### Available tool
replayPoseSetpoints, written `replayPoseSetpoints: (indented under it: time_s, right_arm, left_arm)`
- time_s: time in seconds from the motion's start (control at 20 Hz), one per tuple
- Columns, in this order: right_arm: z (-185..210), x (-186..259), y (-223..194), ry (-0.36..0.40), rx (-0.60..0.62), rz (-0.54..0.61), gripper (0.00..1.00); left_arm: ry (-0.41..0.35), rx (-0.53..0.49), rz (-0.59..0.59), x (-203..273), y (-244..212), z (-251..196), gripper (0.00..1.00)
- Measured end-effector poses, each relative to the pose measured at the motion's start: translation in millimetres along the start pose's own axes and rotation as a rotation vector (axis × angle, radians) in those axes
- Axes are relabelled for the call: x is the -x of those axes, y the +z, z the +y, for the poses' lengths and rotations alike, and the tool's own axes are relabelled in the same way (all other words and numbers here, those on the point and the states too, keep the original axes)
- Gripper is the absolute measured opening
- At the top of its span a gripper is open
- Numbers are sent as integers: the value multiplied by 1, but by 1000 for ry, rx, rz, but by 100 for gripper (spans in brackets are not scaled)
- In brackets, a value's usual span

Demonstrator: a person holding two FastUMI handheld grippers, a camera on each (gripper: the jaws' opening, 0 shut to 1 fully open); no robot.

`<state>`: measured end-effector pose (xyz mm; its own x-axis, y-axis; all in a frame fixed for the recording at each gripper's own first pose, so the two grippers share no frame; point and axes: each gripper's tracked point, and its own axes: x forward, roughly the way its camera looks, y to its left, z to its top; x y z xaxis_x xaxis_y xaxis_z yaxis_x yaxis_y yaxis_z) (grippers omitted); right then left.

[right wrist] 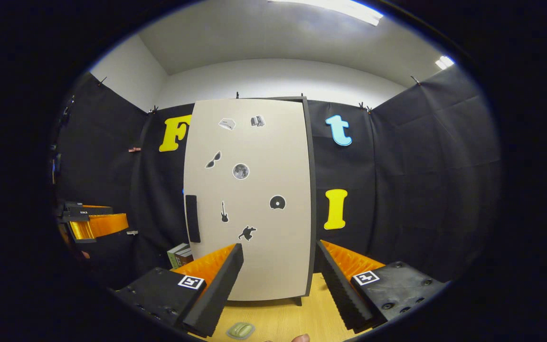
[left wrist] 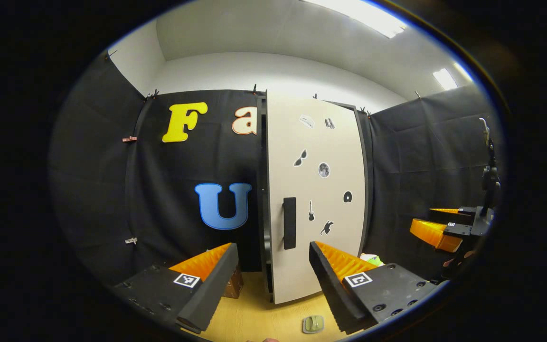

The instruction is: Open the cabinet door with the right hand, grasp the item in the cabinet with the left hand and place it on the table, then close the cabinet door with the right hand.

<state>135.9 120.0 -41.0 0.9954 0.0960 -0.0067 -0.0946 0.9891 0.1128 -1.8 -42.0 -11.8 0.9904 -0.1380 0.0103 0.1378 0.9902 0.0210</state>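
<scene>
The cabinet (left wrist: 263, 190) stands on the wooden table against the booth wall. Its beige door (left wrist: 316, 190) (right wrist: 249, 199) carries small stickers and looks shut. A black vertical handle (left wrist: 289, 223) (right wrist: 192, 218) sits at the door's left edge. My left gripper (left wrist: 273, 285) is open, short of the door, with the handle showing between its fingers. My right gripper (right wrist: 278, 285) is open too, facing the door's lower part with nothing in it. A small pale green object (left wrist: 313, 324) (right wrist: 240, 330) lies on the table in front of the cabinet.
The light wood table (left wrist: 254, 313) (right wrist: 292, 318) runs under both grippers. A brown box (left wrist: 233, 285) and books (right wrist: 178, 255) sit left of the cabinet, a green-white thing (left wrist: 372, 259) to its right. The other gripper shows at each view's side (left wrist: 444, 230) (right wrist: 93, 223).
</scene>
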Motion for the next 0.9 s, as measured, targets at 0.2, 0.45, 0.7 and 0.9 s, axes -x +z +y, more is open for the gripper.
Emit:
replayPoseSetpoints:
  time_s: [0.2,0.45,0.7,0.9]
  right_arm:
    - [-1,1,1,-6,17,-6,97]
    - [2,5,3,-9,10,-6,97]
    - [4,6,3,-6,11,-10,97]
    - [6,7,3,-6,10,-8,97]
  left_arm:
    - [-5,-6,-6,1,4,-3,94]
    - [-4,-1,-8,3,6,-3,92]
    - [-2,-1,-10,6,8,-2,94]
    - [-1,-2,-9,8,7,-2,95]
